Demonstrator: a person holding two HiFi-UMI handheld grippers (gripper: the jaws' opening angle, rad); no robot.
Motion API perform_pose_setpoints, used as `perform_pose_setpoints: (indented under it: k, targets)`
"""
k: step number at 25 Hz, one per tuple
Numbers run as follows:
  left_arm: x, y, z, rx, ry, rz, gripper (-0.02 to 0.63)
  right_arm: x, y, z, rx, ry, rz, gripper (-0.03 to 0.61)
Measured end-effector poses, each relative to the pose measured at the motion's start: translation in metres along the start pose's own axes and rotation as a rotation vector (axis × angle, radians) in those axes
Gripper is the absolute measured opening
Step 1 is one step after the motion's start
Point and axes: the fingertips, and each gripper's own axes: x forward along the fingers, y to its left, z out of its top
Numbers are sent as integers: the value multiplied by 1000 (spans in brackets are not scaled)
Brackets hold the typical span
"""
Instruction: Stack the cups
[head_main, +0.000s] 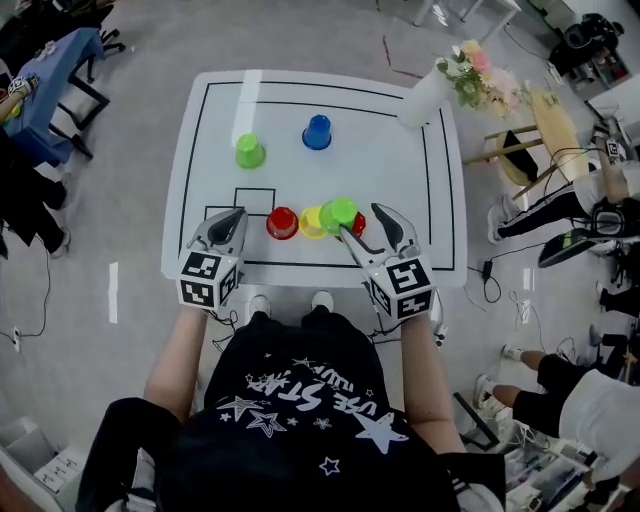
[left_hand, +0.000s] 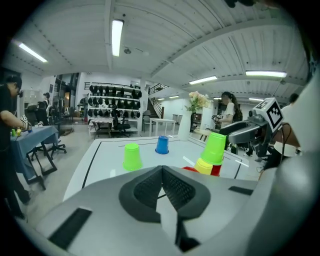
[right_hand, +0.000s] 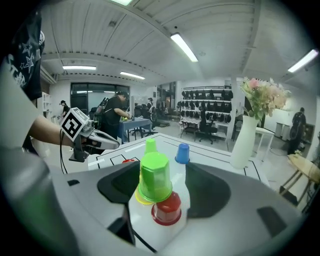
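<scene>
The right hand-held gripper (head_main: 360, 220) is spread wide around a green cup (right_hand: 156, 178). That cup sits on the yellow cup (right_hand: 137, 198), with a red cup (right_hand: 168, 209) just beside. The left hand-held gripper (left_hand: 161, 172) is pressed together, left of the yellow cup, over the surface (head_main: 400, 160).

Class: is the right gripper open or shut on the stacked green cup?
Open: the right gripper has jaws apart, a gap showing beside the stacked green cup.

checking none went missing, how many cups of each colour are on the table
green cups: 2
red cups: 2
yellow cup: 1
blue cup: 1
total: 6
</scene>
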Motion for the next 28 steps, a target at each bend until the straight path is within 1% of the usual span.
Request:
perform_pose_setpoints:
  k: [5,8,13,16,19,24,28]
  targets:
    - [4,-4,7,-31,-19,84,11,-1,-28,15,-7,-50,56,288]
    - [7,-5,8,-46,-20,130,11,5,-41,24,-3,-76,104,288]
    - [7,-7,6,-82,-18,205,11,26,-63,27,-7,-75,168,280]
    - [2,-6,4,-101,-14,262,11,54,-77,24,-16,-56,207,273]
    - [-4,-2,4,-115,-9,319,11,88,-86,21,-58,-29,244,273]
    - [-9,6,5,-140,-3,383,11,145,-99,18,-117,6,273,274]
    - [-21,13,0,-160,11,428,11,188,-96,24,-145,14,299,290]
